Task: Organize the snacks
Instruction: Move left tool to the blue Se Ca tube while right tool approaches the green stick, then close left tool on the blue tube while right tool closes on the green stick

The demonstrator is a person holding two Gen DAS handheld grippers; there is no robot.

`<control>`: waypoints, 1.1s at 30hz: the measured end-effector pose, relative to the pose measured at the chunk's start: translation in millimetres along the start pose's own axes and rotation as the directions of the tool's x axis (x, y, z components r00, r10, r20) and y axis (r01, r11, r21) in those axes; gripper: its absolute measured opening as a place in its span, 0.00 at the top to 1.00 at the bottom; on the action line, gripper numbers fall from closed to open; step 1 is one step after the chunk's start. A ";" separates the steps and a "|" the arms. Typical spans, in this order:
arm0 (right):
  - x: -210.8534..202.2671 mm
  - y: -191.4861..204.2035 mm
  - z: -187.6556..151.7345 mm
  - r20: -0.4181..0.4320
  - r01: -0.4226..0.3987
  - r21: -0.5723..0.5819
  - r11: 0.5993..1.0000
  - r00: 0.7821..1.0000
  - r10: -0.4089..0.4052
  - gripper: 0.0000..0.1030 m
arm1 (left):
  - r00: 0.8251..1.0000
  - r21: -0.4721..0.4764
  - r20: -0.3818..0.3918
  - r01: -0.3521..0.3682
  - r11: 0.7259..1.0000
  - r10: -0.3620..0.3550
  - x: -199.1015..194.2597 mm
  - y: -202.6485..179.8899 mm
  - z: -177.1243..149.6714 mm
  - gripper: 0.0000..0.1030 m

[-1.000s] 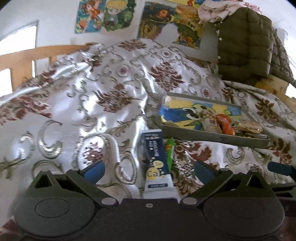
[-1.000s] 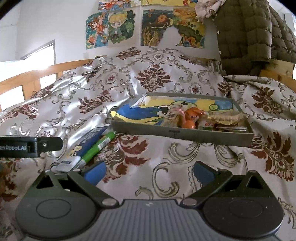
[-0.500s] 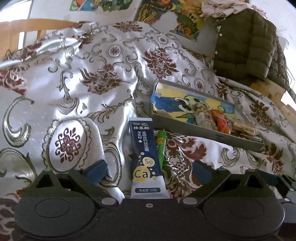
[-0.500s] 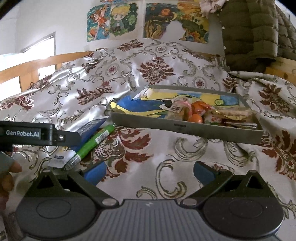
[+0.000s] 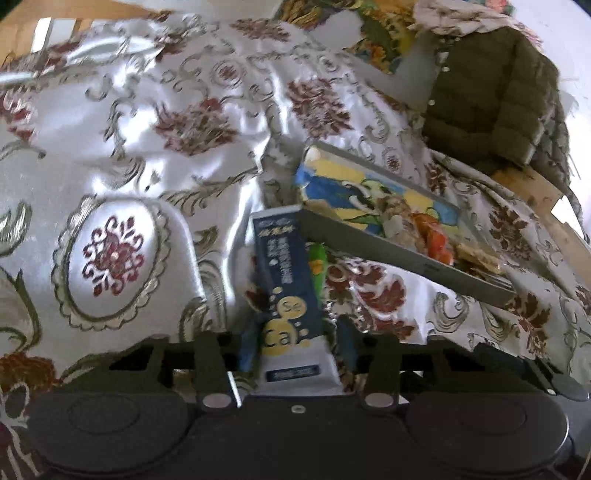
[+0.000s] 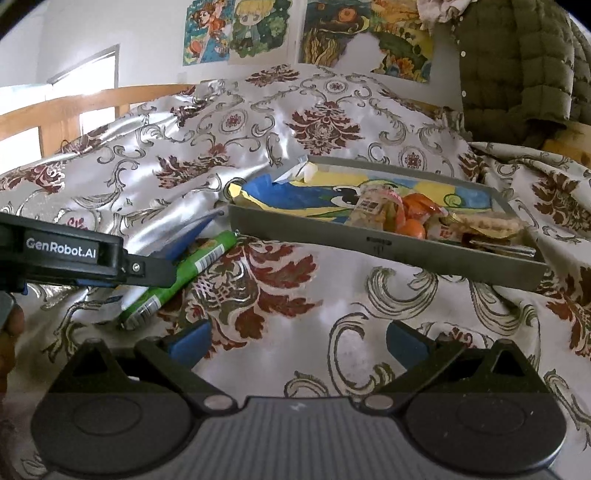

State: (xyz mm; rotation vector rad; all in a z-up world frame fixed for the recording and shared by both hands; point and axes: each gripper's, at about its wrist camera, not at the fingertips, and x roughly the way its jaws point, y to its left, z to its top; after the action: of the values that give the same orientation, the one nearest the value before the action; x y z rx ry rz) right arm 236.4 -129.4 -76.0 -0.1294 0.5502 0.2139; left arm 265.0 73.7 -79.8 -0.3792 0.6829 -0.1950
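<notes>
A dark blue sachet [image 5: 288,280] marked Se and Ca lies on the patterned bedspread. My left gripper [image 5: 295,343] has its jaws closing on the sachet's near end, and both blue pads touch its sides. A green stick pack [image 5: 318,266] lies right beside the sachet. Behind them stands a grey tray [image 5: 406,254] holding orange packets [image 5: 432,240] and other snacks. In the right wrist view my right gripper [image 6: 297,339] is open over bare cloth with nothing between its fingers. To its left are the left gripper [image 6: 159,267], the green stick pack [image 6: 181,277] and the sachet [image 6: 184,240]; the tray [image 6: 332,240] is ahead.
An olive puffer jacket [image 6: 524,62] hangs at the back right. A wooden bed rail [image 6: 74,107] runs along the left and posters [image 6: 236,33] hang on the wall. Part of a person's hand [image 6: 9,332] shows at the left edge. The bedspread lies in folds around the tray.
The left gripper came down and forward over the blue sachet, and its jaws went from wide apart to closed against its sides. The right gripper sank slightly toward the cloth.
</notes>
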 end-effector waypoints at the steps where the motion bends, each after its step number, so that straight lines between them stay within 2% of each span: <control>1: 0.7 0.6 -0.3 0.000 0.001 -0.001 1.000 1.000 -0.001 0.00 | 1.000 -0.015 -0.009 0.001 1.000 -0.002 0.9 2.6 0.3 0.60; 8: 6.8 7.7 3.3 0.004 -0.008 -0.004 1.000 1.000 0.008 0.00 | 1.000 -0.015 -0.021 -0.010 1.000 0.010 -1.4 4.1 3.4 0.66; 16: 14.5 22.6 15.9 0.015 -0.068 -0.012 0.998 0.998 0.068 0.01 | 0.999 -0.067 -0.032 -0.020 0.998 0.017 -11.6 23.6 16.1 0.70; 21: 22.6 32.9 27.3 -0.002 -0.163 -0.026 0.986 0.987 0.163 0.16 | 0.999 -0.093 -0.033 0.006 0.996 -0.009 -14.1 35.5 17.9 0.71; 24: 30.2 40.5 34.9 -0.033 -0.223 -0.039 0.974 0.974 0.222 0.27 | 0.999 -0.082 -0.032 0.007 0.997 -0.010 -14.7 36.4 18.1 0.71; 26: 35.3 45.6 37.0 -0.061 -0.255 -0.039 0.966 0.966 0.252 0.39 | 0.999 -0.088 -0.032 0.012 0.996 -0.015 -14.6 38.3 17.9 0.71; 30: 46.7 51.4 43.6 -0.106 -0.302 -0.001 0.953 0.948 0.300 0.41 | 1.000 -0.099 -0.025 0.015 0.995 -0.017 -15.1 40.2 17.7 0.71; 33: 57.1 49.9 47.5 -0.151 -0.312 0.077 0.947 0.935 0.321 0.41 | 0.999 -0.132 -0.018 0.031 0.991 -0.034 -15.2 45.4 17.6 0.71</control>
State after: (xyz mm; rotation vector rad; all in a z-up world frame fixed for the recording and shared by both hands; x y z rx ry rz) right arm 296.0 -63.0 -69.4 -0.0055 0.7384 0.5069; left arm 267.2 124.6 -76.8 -0.5159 0.7121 -0.1854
